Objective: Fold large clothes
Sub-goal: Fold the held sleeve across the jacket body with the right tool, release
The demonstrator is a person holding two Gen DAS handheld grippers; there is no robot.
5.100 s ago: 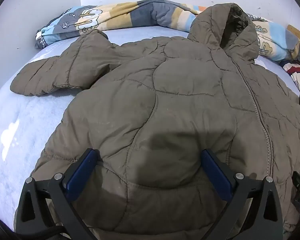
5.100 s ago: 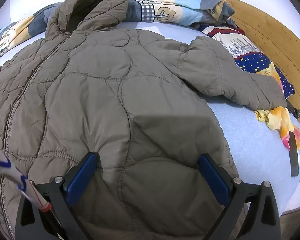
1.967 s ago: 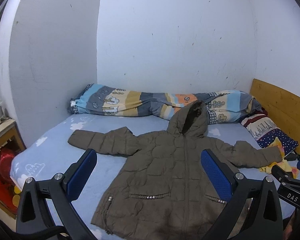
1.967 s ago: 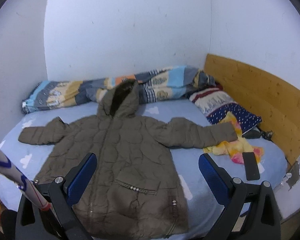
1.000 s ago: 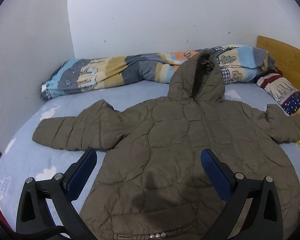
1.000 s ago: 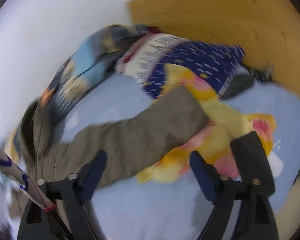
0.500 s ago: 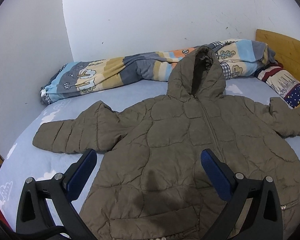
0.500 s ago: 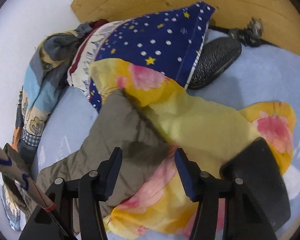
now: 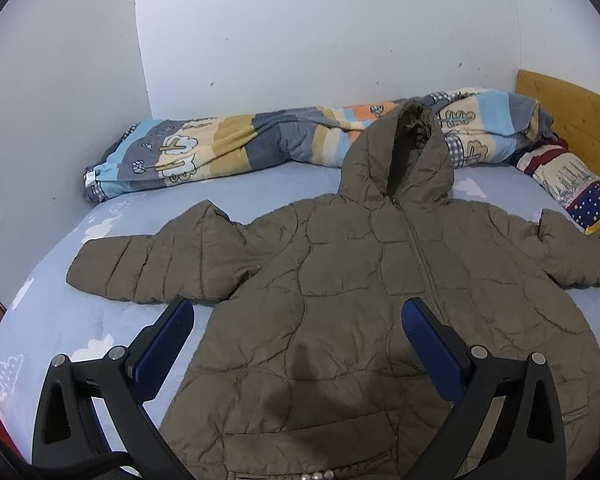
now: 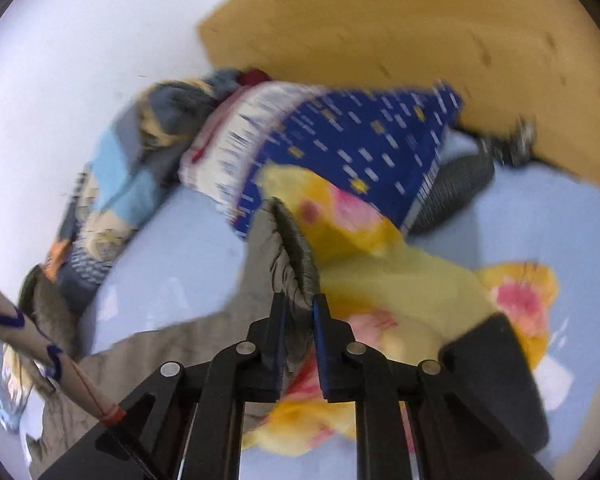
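Only the left wrist view shows the whole jacket [image 9: 380,300] spread flat on the bed [image 9: 60,320], hood toward the far wall, with the left gripper [image 9: 296,336] spread wide and empty above its near hem. The right wrist view alone shows the right gripper [image 10: 298,312] clenched on the jacket's cuff [image 10: 288,248], beside a yellow cloth [image 10: 400,280]. Half a second ago those jaws still straddled the sleeve, partly apart.

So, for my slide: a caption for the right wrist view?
Right tool shut on the olive quilted jacket's sleeve cuff, beside a yellow floral cloth.
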